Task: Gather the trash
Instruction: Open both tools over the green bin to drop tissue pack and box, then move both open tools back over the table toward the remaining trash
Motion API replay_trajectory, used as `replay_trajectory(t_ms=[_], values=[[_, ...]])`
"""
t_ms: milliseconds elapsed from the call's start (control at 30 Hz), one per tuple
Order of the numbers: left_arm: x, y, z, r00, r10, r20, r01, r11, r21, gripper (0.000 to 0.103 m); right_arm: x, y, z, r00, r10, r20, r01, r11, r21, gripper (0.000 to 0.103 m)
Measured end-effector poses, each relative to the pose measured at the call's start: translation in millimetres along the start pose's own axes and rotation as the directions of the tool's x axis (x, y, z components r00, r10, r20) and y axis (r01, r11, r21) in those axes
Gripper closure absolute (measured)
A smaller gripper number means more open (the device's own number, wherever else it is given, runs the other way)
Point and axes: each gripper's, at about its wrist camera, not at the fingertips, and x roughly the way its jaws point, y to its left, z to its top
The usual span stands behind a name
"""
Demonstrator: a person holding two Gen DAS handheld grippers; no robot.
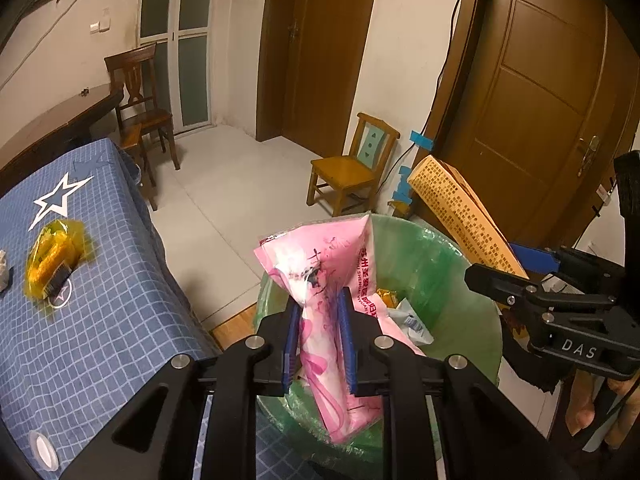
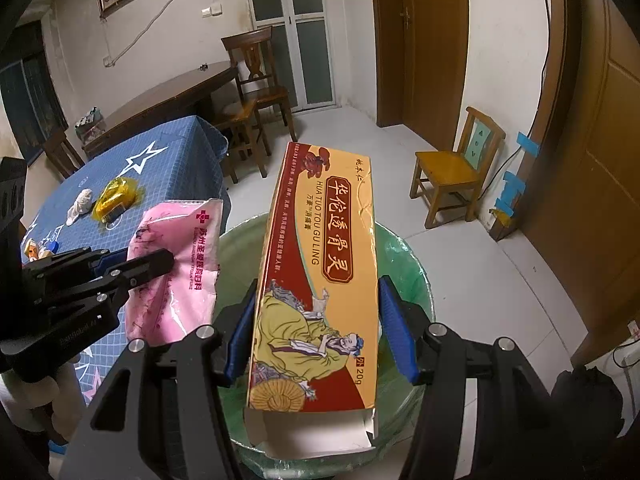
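My left gripper (image 1: 318,316) is shut on a pink plastic bag (image 1: 326,280) and holds it over the green-lined trash bin (image 1: 448,276). The bag also shows in the right wrist view (image 2: 180,264). My right gripper (image 2: 316,320) is shut on a long orange and red medicine box (image 2: 320,272) and holds it over the same bin (image 2: 404,256). The box shows in the left wrist view (image 1: 460,212) beside the right gripper (image 1: 520,276). Some trash lies inside the bin.
A table with a blue star cloth (image 1: 100,280) stands left of the bin. On it lie a yellow wrapper (image 1: 52,260), a white crumpled piece (image 2: 82,202) and a white cap (image 1: 42,450). A small wooden chair (image 1: 352,168) stands by the wall.
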Motion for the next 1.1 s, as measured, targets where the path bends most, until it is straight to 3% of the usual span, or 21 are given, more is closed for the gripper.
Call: replay_trajectory(t_ms=[300, 367, 433, 467, 867, 1100], values=[[-4, -3, 9, 1.000, -0.013, 0.013, 0.013, 1.000, -0.003, 0.081, -4, -4, 2, 1.000, 0.001, 0.008, -0.001, 1.000, 0.003, 0.048], [-1, -3, 10, 1.000, -0.004, 0.012, 0.004, 1.000, -0.003, 0.068, -5, -7, 2, 1.000, -0.007, 0.010, 0.007, 1.000, 0.005, 0.047], [0, 0, 10, 1.000, 0.009, 0.012, -0.009, 1.000, -0.002, 0.036, -6, -11, 2, 1.000, 0.004, 0.014, -0.004, 1.000, 0.030, 0.035], [-1, 1, 10, 1.000, 0.020, 0.021, -0.020, 1.000, -0.001, 0.032, -8, -15, 2, 1.000, 0.007, 0.026, -0.008, 0.999, 0.045, 0.035], [-7, 6, 2, 1.000, 0.020, 0.023, -0.020, 1.000, -0.018, 0.031, -19, -27, -3, 0.998, 0.023, 0.050, -0.027, 0.996, 0.081, 0.035], [-39, 20, -16, 0.998, 0.039, 0.040, -0.038, 0.999, -0.009, 0.031, -42, -7, -8, 0.994, 0.039, 0.107, -0.045, 0.998, 0.049, 0.035]])
